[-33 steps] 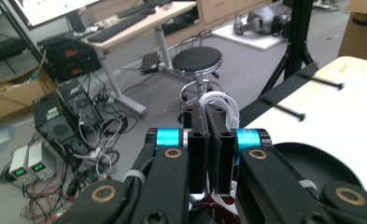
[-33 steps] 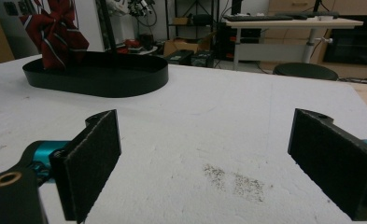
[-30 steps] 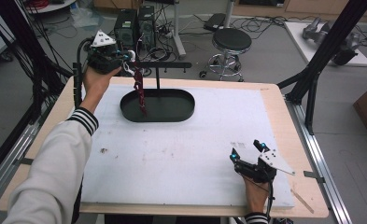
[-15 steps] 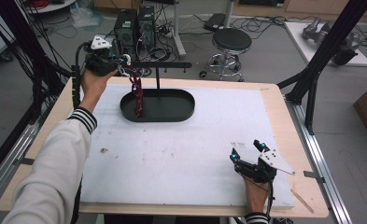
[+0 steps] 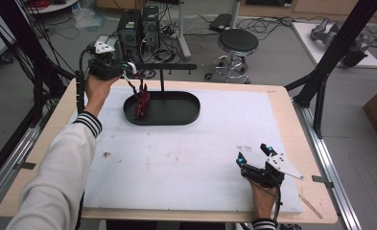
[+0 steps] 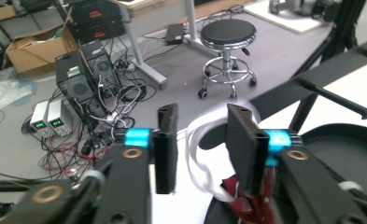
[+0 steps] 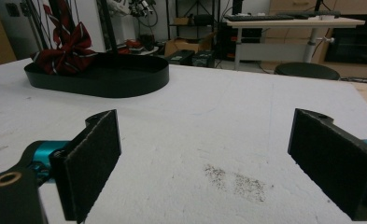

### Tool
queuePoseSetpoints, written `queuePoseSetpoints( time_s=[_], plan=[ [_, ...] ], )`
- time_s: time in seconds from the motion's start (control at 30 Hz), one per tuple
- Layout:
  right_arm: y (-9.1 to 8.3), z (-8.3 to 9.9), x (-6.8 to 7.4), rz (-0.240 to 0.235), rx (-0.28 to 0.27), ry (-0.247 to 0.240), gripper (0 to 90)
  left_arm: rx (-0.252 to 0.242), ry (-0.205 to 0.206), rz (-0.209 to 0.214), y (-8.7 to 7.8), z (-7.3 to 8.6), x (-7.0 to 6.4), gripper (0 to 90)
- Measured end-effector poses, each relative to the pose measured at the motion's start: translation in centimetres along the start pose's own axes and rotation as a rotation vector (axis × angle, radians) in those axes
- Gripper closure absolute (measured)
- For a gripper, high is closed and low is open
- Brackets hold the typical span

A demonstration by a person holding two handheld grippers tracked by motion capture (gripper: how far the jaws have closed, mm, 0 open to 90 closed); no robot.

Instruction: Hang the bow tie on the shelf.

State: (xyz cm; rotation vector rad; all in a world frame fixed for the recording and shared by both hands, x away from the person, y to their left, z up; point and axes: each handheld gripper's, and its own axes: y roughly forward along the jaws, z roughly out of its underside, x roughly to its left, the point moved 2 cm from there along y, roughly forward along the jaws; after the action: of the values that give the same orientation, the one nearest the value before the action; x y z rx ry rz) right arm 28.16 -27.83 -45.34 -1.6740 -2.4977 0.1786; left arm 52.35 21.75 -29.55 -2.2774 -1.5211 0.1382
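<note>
The left gripper (image 5: 128,71) is hanging above the far-left end of the black oval tray (image 5: 186,115), jaws closing on a white strap (image 6: 197,140) from which a dark red bow (image 5: 141,101) dangles into the tray; the right gripper (image 5: 254,155) is resting near the white mat's (image 5: 186,158) front-right corner, jaws wide apart and holding nothing.

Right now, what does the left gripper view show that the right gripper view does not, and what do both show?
Left gripper view: a white strap loop between its jaws, and computer towers on the floor. Right gripper view: a dark smudge on the white table cover, between wide-open jaws. Both: the dark red striped bow in the black oval tray, and a black round stool.
</note>
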Motion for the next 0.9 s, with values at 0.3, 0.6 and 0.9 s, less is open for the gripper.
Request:
queuePoseSetpoints(
  time_s=[0.3, 0.6, 0.9],
  plan=[
    [-0.1, 0.0, -0.1, -0.008, -0.008, 0.014, 8.5, -0.063, -0.047, 0.07, -0.5, 0.2, 1.2, 22.1],
    [-0.1, 0.0, -0.1, -0.007, -0.014, 0.007, 8.5, -0.264, -0.066, 0.235, -5.3, 3.3, 1.2, 13.8],
    [-0.2, 0.0, 0.0, -0.001, -0.019, 0.002, 8.5, -0.372, -0.068, 0.291, -12.0, 11.2, 0.0, 13.8]
  ],
)
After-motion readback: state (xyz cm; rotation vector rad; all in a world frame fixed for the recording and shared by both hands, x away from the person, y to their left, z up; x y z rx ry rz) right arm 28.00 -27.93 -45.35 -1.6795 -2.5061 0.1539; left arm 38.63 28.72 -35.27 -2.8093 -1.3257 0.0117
